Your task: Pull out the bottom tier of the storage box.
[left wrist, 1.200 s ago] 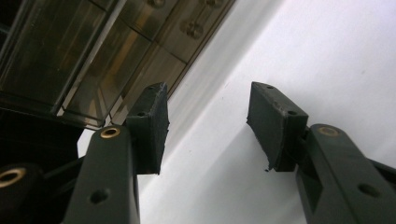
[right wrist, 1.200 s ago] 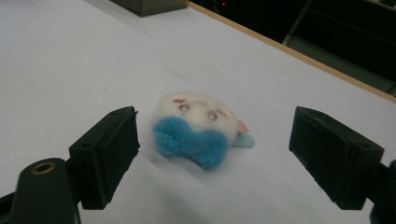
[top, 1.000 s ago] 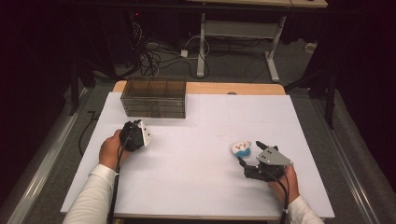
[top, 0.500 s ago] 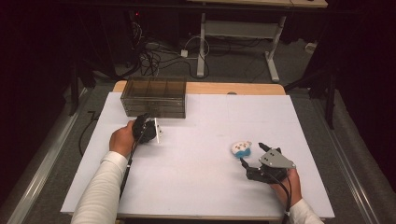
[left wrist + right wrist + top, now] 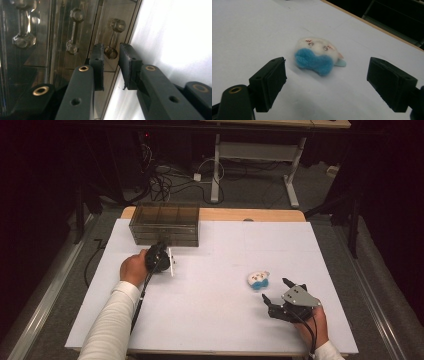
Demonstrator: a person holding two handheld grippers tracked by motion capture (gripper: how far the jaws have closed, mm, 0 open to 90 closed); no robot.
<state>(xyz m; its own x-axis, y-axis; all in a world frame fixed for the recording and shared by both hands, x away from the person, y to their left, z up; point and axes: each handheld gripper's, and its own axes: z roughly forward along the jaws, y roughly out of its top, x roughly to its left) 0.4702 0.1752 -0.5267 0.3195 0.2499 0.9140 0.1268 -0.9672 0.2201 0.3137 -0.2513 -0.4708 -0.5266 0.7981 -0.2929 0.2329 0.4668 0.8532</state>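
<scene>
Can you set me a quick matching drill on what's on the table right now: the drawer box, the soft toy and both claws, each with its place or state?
Things:
1. drawer box
2. soft toy
3. left claw
4. right claw

Places or states:
A. jaws wide open, just short of the toy
B. jaws a small gap apart, at a clear drawer handle
C. far left of the table, see-through and dark
D. lying on the white table top, white with a blue bow

Pairs: 1-C, 2-D, 3-B, 4-A
</scene>
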